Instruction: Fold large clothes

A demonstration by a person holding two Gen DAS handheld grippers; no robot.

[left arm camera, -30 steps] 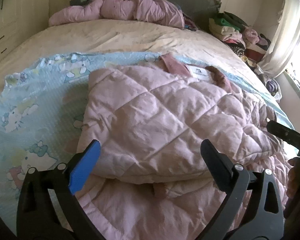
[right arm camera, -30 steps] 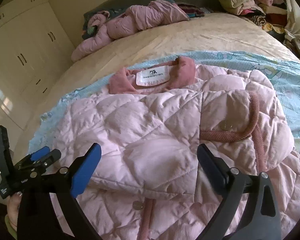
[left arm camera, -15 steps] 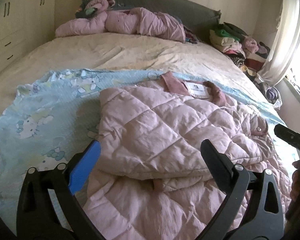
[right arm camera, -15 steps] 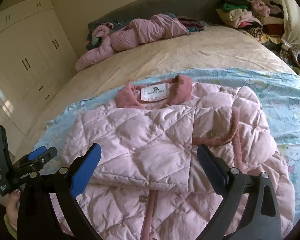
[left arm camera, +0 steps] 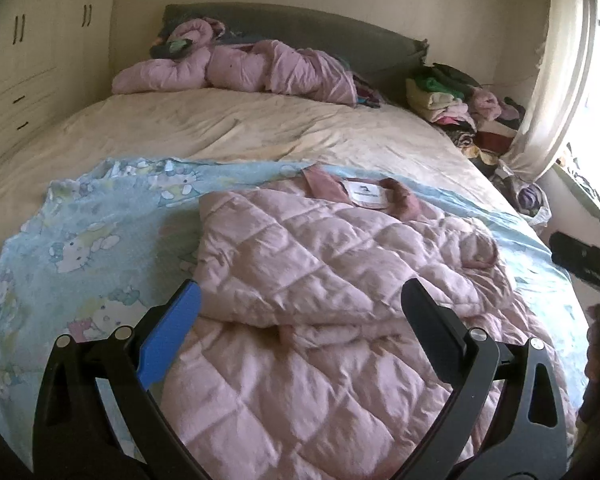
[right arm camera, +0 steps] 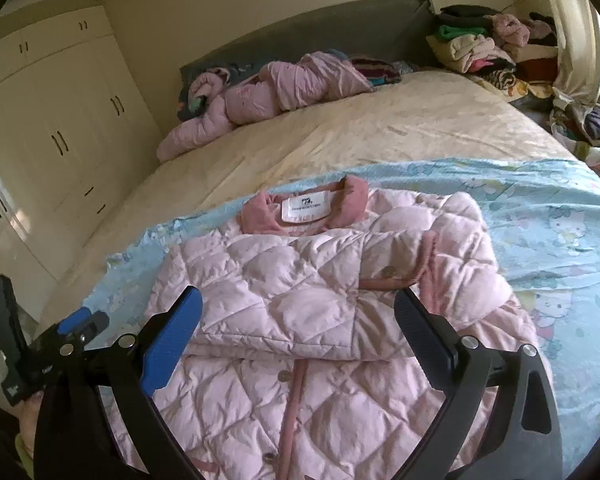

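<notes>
Plainly, both claws wide, empty.

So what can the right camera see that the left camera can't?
Only the right wrist view shows the jacket's front: its buttons, the dark pink trim, and the left gripper off to one side.

Only the left wrist view shows the right gripper, poking in at the edge.

Both show the pink jacket with its white label on the blue sheet, another pink coat by the headboard, the clothes pile, the cupboards, and open fingers holding nothing.
</notes>
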